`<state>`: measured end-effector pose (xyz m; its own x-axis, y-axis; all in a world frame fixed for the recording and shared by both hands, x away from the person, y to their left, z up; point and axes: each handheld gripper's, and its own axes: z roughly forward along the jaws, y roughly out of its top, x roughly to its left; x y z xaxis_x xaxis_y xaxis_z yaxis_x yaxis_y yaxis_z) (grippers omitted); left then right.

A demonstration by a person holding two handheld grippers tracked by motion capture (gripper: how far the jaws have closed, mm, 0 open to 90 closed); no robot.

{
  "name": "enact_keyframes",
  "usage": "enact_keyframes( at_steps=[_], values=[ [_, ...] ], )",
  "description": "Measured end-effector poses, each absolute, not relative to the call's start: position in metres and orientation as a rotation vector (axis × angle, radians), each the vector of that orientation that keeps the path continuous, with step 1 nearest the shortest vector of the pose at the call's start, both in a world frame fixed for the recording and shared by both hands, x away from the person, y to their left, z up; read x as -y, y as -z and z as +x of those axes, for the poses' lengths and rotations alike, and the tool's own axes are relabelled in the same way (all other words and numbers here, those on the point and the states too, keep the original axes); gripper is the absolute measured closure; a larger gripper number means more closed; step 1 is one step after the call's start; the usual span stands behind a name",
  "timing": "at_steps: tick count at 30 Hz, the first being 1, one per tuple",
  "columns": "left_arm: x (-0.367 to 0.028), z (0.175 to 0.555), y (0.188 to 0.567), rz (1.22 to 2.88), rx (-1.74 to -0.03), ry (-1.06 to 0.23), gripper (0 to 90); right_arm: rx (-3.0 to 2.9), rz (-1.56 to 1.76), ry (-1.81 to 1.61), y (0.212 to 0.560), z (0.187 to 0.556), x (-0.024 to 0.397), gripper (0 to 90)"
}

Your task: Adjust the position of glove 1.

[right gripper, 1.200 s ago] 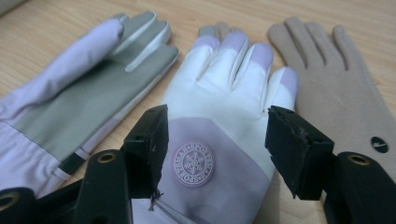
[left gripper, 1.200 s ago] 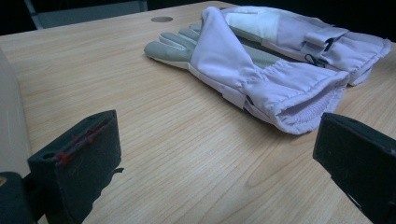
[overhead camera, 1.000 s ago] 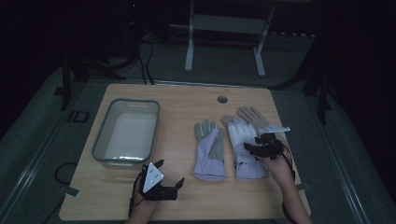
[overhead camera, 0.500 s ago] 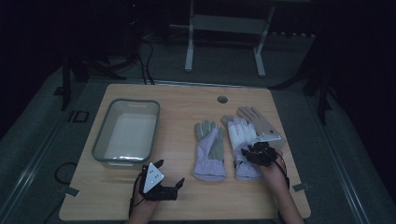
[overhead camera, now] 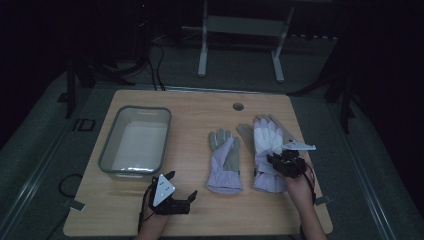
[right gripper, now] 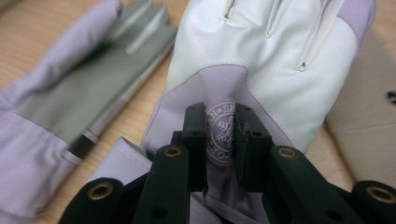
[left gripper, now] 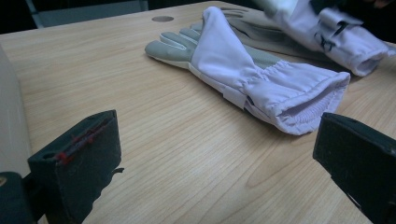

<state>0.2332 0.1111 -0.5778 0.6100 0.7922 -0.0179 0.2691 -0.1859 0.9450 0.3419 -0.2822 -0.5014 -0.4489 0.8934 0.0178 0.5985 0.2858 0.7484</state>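
The right gripper, fingers having just closed, pinches the wrist fabric of the right glove lying on the desk. The left gripper rests open near the grey tub, which holds nothing visible.

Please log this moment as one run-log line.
right gripper: just closed, pinching right glove | left gripper: open, idle | left glove: flat on table

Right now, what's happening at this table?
A person works two handheld grippers over a wooden table. The right gripper, whose jaws have just been closing, pinches the fabric at the round logo patch of the right-hand glove. The left gripper sits open near the table's front edge, holding nothing. A second glove lies flat between them, beside a grey bin.
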Motion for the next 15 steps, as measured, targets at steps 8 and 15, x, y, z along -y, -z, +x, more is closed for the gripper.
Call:
enact_keyframes(
  at_steps=[8,15],
  values=[
    [-0.112,0.233,0.578,1.741,-0.873,-0.599,1.3,-2.078,1.341,-1.014,0.46,0.334,0.281,76.3],
    [-0.112,0.233,0.578,1.74,-0.871,-0.604,1.3,-2.067,1.319,-1.04,0.436,0.332,0.264,76.4]
  ],
)
